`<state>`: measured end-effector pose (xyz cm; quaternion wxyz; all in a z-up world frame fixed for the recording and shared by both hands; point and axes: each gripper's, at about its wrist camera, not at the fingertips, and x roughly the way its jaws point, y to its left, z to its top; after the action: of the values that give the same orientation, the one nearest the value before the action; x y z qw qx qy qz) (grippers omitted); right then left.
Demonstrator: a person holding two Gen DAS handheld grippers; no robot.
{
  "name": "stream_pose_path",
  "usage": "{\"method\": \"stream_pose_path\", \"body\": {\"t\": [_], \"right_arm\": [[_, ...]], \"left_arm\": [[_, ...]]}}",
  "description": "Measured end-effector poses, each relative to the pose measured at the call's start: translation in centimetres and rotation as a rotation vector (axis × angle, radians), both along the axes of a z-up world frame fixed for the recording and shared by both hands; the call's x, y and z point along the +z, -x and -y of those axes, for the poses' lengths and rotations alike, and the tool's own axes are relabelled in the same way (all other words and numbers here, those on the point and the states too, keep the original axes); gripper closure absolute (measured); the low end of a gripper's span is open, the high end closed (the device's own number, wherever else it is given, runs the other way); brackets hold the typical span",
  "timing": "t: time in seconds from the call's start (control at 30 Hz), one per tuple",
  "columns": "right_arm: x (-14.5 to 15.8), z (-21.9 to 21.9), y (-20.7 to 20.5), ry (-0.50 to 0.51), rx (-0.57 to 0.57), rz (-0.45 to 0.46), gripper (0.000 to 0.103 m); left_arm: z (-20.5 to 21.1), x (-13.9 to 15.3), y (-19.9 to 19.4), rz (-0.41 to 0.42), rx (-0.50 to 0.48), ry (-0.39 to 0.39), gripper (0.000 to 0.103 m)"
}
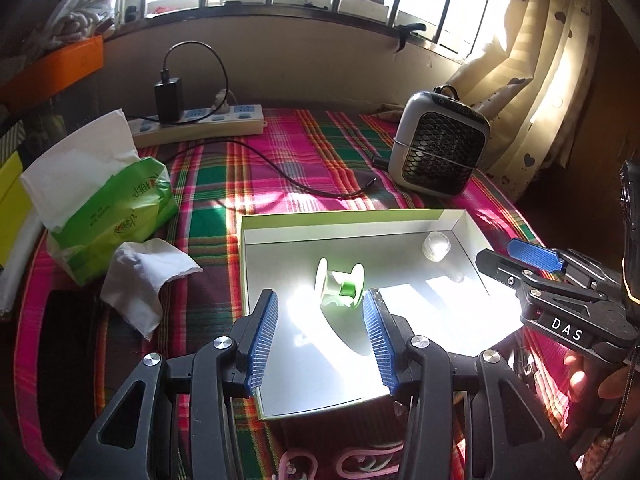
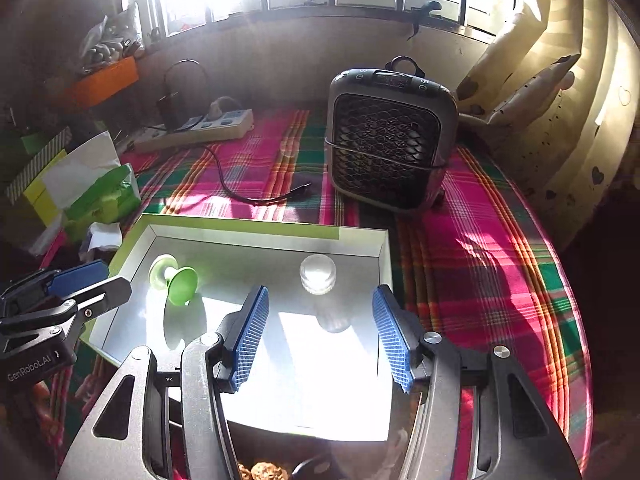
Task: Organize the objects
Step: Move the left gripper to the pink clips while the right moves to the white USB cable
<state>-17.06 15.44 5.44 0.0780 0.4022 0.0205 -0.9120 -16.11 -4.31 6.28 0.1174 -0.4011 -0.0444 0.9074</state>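
A shallow white box lid with a green rim [image 1: 344, 218] lies open-side up on a surface covered by a pink, green and orange plaid cloth [image 1: 280, 148], close to the near edge. Inside it, a green-and-white thread spool [image 1: 340, 286] lies on its side toward the lid's left part, and a small clear round jar [image 1: 437, 246] sits in the far right corner. Bright sunlight washes across the lid's floor.

The left claw [image 1: 320, 334] hovers over the near part of the lid, its blue-padded fingers apart and holding nothing, with the spool just ahead between them. The right claw [image 2: 320, 334] hangs over the lid's right part, also spread apart and empty, with the jar just ahead of its fingers.

On the far right of the surface stands a small grey fan heater [image 1: 440, 146] with a dark mesh front. At the far edge lies a white power strip [image 1: 200, 122] with a black charger plugged in, and a black cable [image 1: 280, 168] trails across the cloth. Near the left edge stands a green tissue pack [image 1: 108, 200], with a crumpled white tissue [image 1: 144, 276] beside it. Behind is a barred window, with a cream curtain [image 1: 532, 80] patterned with hearts on the right.
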Motion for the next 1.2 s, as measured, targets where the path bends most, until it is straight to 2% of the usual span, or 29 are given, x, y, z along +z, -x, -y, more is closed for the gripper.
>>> {"method": "stream_pose_path", "body": {"t": [0.6,0.83,1.2], "right_arm": [[1.0,-1.7,-5.1,0.022,-0.022,-0.055,0.048],[0.8,-2.9,-7.3,0.038,-0.035,-0.073,0.048],[-0.5,-4.7,-9.7,0.064,-0.06,-0.054,0.048]], "left_arm": [[2.3,-0.4,-5.7,-0.021,-0.019,-0.056,0.06],[3.3,-1.8,-7.6,0.005,-0.01,-0.073,0.06],[3.6,-3.6,-9.0,0.046,-0.017,-0.089,0.06]]}}
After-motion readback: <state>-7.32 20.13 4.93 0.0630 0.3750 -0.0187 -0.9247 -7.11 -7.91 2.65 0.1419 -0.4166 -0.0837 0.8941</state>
